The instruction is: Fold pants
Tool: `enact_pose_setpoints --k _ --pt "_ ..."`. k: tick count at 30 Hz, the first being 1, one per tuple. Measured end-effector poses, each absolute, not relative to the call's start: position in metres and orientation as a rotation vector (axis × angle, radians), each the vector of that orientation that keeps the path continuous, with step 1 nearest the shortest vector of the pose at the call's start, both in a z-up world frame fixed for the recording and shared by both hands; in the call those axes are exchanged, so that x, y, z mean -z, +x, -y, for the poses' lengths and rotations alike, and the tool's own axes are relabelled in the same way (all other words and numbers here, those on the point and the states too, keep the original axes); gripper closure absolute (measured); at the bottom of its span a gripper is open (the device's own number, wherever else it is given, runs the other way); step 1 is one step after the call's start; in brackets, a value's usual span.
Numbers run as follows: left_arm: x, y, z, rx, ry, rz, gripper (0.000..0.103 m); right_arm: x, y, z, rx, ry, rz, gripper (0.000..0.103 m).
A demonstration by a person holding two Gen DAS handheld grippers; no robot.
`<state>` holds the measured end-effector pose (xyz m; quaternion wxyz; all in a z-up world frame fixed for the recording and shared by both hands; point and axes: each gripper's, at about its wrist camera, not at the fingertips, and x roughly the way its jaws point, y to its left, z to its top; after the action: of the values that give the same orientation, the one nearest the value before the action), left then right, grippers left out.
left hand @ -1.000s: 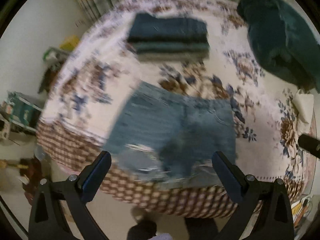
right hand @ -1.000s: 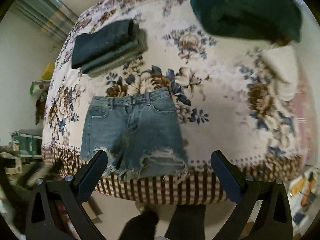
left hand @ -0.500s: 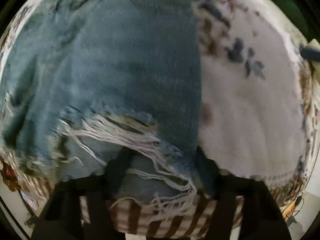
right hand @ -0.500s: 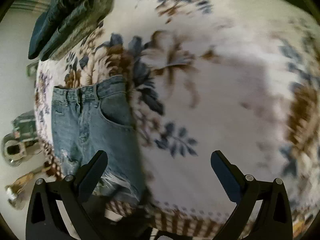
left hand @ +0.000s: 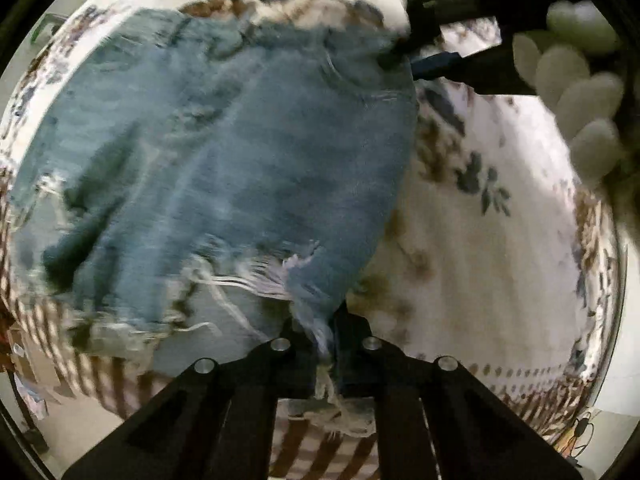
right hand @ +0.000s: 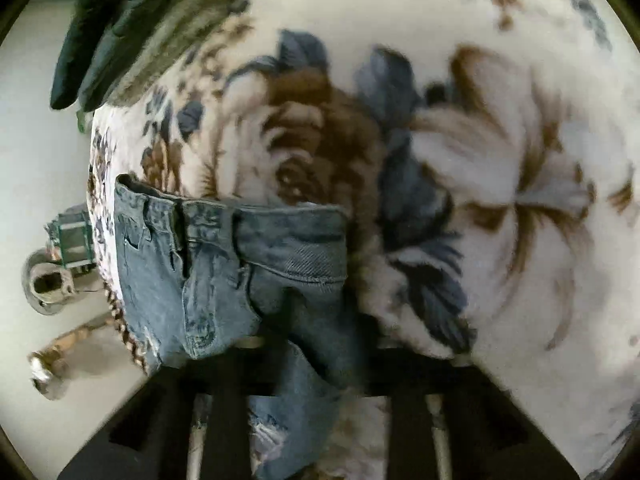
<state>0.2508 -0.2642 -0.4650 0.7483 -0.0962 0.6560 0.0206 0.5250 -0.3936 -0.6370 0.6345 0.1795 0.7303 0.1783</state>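
Note:
Light blue denim shorts [left hand: 224,160] with frayed hems lie flat on a floral bedspread [left hand: 480,240]. My left gripper [left hand: 326,344] is shut on the frayed hem at the shorts' right leg corner. My right gripper [right hand: 320,364] is shut on the right side of the shorts [right hand: 256,264] just below the waistband, and denim bunches between its jaws. In the left wrist view the right gripper [left hand: 404,56] shows at the waistband's right end, held by a white-gloved hand [left hand: 576,80].
A stack of folded dark pants [right hand: 132,28] lies at the far side of the bed. The bed's checked brown border [left hand: 320,452] hangs at the near edge. Furniture and clutter [right hand: 52,260] stand on the floor to the left.
Both grippers came down from above the bed onto the shorts. The left one closed on the frayed hem; the right one moved left to the waistband side and closed on the denim.

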Motion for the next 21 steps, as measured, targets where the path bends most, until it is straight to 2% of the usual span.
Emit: enact_pose_setpoints --k 6,12,16,21 --pt "0.367 0.232 0.181 -0.09 -0.29 -1.334 0.099 0.568 0.511 0.379 -0.432 0.464 -1.571 0.099" --pt "0.33 0.216 0.071 -0.159 -0.412 -1.25 0.099 0.494 0.503 0.318 -0.474 0.452 -1.52 0.1" --pt "0.344 0.238 0.033 -0.235 -0.487 -1.212 0.099 0.463 0.511 0.245 -0.515 0.377 -1.502 0.1" --pt "0.383 0.255 -0.034 -0.322 -0.543 -1.202 0.099 0.475 0.533 0.124 -0.528 0.243 -1.533 0.1"
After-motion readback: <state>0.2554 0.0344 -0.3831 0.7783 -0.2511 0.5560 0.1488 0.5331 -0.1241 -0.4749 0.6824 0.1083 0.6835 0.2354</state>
